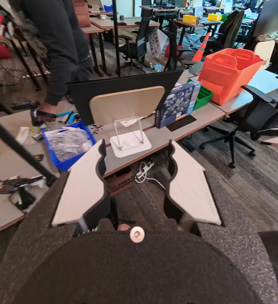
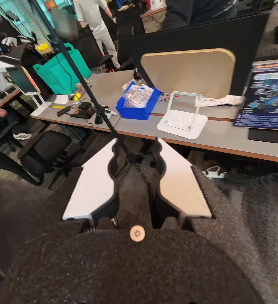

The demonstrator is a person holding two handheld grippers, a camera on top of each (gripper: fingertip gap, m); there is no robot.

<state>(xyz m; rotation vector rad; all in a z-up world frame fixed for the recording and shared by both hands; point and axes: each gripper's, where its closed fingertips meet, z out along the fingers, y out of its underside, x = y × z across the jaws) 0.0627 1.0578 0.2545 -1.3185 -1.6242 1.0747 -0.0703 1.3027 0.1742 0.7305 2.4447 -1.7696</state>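
My left gripper (image 1: 137,143) is open and empty, held in the air before the grey table (image 1: 167,136), its fingertips near a white stand with a clear plate (image 1: 130,142). My right gripper (image 2: 136,141) is open and empty, lower, just short of the table's front edge (image 2: 217,148), with the same white stand (image 2: 182,123) ahead to the right. A blue bin of clear plastic bags (image 1: 67,144) sits left of the stand; it also shows in the right wrist view (image 2: 136,105). A dark printed box (image 1: 177,103) leans to the right (image 2: 269,97).
A beige board (image 1: 126,103) and a black panel (image 1: 118,82) stand behind the stand. An orange tote (image 1: 228,74) and green bin (image 1: 204,97) sit far right. A black tripod pole (image 2: 85,85) crosses in front. Office chairs (image 1: 250,115) and people (image 1: 59,49) are nearby.
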